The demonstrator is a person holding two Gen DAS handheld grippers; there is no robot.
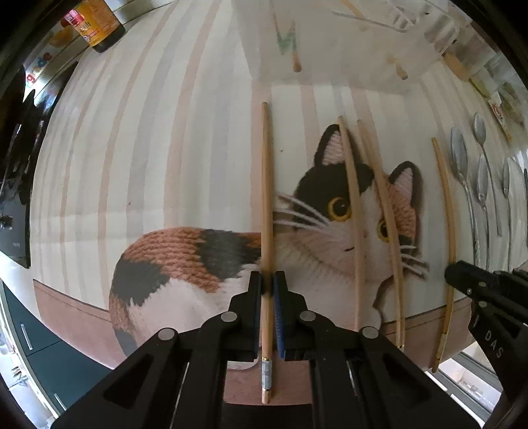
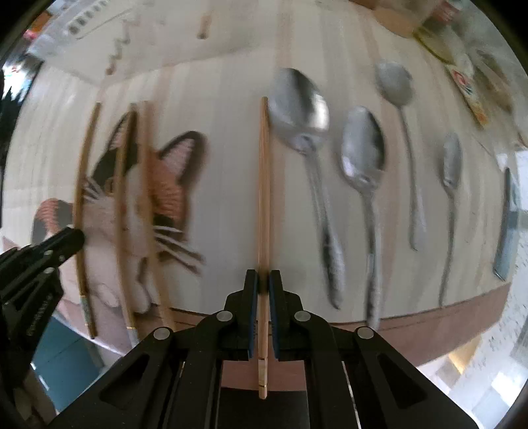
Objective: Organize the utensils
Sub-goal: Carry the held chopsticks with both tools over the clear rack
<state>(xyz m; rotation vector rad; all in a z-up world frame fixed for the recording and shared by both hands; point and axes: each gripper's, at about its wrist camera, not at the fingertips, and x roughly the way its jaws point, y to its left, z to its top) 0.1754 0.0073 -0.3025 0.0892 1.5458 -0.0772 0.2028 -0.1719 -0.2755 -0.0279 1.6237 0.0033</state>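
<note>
Each hand has a chopstick pinched: the left gripper (image 1: 267,283) clamps one chopstick (image 1: 265,204), the right gripper (image 2: 263,283) clamps another chopstick (image 2: 264,198), both running forward between the fingers. Next, probably carrying them to the clear tray (image 1: 330,66) ahead, kept level.

Wooden chopsticks (image 1: 358,227) and steel spoons (image 2: 363,155) lie roughly parallel, apart.

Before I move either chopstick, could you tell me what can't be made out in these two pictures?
- Left wrist view: the bottle is cut off by the top edge; its label is too small to read.
- Left wrist view: the spoons sit squeezed at the right rim, handles partly behind the right gripper.
- Right wrist view: the spoons are motion-blurred; handle patterns unclear.
- Right wrist view: the dark flat piece at the right rim is too blurred to identify.
</note>
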